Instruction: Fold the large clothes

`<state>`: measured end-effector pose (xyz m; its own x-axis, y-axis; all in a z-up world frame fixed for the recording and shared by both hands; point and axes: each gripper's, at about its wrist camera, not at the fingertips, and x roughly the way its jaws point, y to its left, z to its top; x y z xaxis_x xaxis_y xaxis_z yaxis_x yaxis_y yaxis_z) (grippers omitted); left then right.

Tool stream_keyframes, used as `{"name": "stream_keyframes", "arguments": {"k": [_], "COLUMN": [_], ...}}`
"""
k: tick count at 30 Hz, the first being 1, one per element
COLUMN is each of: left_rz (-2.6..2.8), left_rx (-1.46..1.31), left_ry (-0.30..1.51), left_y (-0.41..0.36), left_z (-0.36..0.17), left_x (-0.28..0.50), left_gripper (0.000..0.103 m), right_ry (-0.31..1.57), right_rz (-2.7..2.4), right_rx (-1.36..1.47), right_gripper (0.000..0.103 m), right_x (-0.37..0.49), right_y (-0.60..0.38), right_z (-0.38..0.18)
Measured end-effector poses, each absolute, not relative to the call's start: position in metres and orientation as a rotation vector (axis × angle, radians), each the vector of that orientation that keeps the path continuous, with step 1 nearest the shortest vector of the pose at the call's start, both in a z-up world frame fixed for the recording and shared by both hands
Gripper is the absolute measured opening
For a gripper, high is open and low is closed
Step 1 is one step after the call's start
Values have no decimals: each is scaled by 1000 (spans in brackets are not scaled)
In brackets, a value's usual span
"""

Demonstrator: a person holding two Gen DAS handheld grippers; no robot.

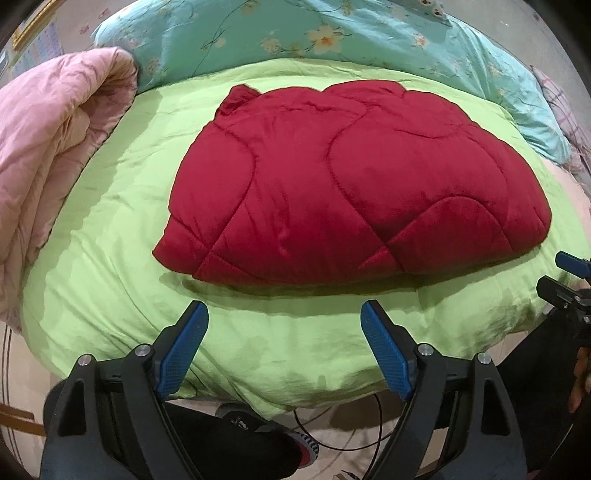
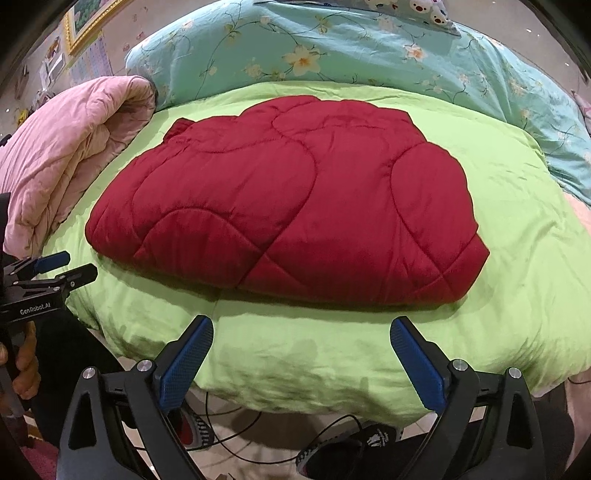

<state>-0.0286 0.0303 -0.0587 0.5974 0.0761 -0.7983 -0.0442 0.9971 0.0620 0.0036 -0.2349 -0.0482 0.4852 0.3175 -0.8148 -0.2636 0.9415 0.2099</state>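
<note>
The red quilted garment (image 1: 354,184) lies folded into a thick, rounded bundle at the middle of a bed covered by a lime-green sheet (image 1: 110,240), its puffed panels divided by curved stitch lines and its near edge running parallel to the bed's front edge. Judged from the padding and the soft creases, it should handle as a light but bulky, compressible item with a smooth, somewhat slippery shell; it has no stiffness of its own, so any lifted part will likely sag and the layers may slide apart. The most secure holds appear to be the two near corners of the bundle, at the stitched hem, where the fabric is thinner and several layers can be pinched together; a bite on the puffed middle would probably slip. The left tool (image 1: 284,314) and the right tool (image 2: 301,328) both hover over the bare sheet just in front of the garment, tilted downward, each with its jaws spread wide and nothing between them. Beyond the garment lie a rolled pink quilt (image 1: 55,140) at the left and a teal floral duvet (image 1: 258,33) along the far side of the bed.
</note>
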Motion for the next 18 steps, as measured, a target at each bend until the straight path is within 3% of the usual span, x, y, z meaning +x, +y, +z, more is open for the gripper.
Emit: {"name": "stream_keyframes", "arguments": {"k": [8, 12, 18], "left_rz": [84, 110, 154], "left_rx": [122, 137, 172], "left_ry": [862, 838, 840], "left_y": [21, 25, 25], "left_z": [-9, 13, 8], "left_x": [-26, -21, -10], "left_gripper": [85, 91, 94], "right_ry": [964, 902, 912], "right_rz": [415, 444, 497], "right_rx": [42, 2, 82], "right_gripper": [102, 103, 103], "right_x": [-2, 2, 19], "right_y": [-238, -237, -241], "right_z": [-10, 24, 33]}}
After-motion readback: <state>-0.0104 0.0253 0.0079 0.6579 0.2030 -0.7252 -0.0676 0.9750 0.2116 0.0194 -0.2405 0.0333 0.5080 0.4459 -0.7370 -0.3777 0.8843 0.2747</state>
